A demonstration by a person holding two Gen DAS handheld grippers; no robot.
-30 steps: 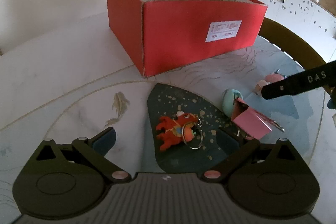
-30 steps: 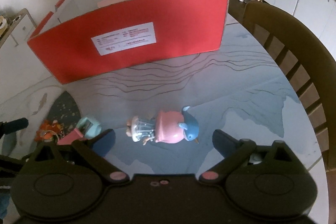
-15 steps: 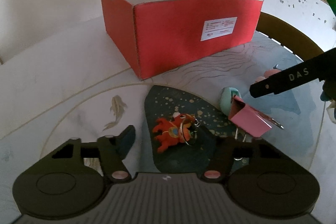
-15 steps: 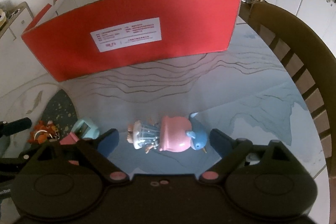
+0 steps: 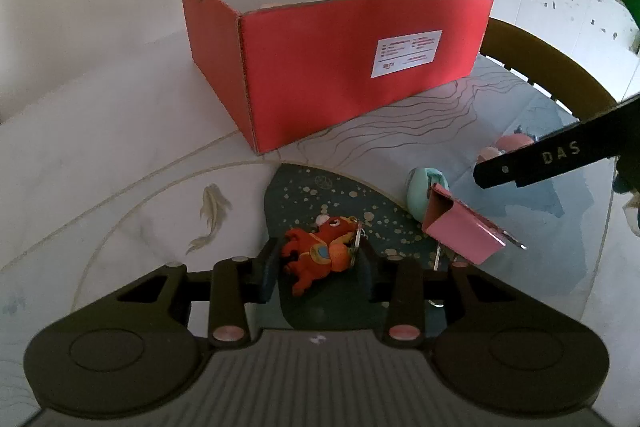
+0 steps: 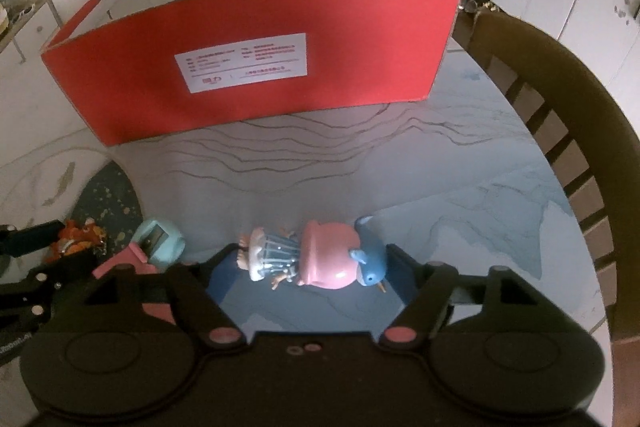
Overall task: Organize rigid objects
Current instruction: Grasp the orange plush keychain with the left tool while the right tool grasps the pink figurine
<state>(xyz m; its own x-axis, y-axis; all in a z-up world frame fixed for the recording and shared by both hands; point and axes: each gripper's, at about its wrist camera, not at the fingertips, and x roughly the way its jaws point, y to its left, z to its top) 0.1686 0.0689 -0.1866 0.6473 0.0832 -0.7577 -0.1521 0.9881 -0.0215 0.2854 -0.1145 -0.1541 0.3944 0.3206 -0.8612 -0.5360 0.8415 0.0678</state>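
Observation:
An orange toy keychain (image 5: 320, 253) lies on the dark patch of the table. My left gripper (image 5: 318, 263) straddles it, its jaws closing; the pads are close to its sides but not seen pressing. A figurine in pink with a blue hat (image 6: 316, 257) lies on its side between the fingers of my right gripper (image 6: 310, 263). Those jaws are also closing, and the pads stand just off the figurine's feet and hat. The open red box (image 5: 340, 67) (image 6: 248, 87) stands behind on the table, with something pink partly visible inside.
A pink binder clip (image 5: 464, 231) and a teal rounded object (image 5: 420, 191) lie between the two toys. A wooden chair (image 6: 580, 107) curves around the table's right edge. White cabinets line the far wall.
Both pairs of jaws have narrowed from wide open. The left fingers now flank the orange keychain, and the right fingers flank the figurine. Neither toy has moved.

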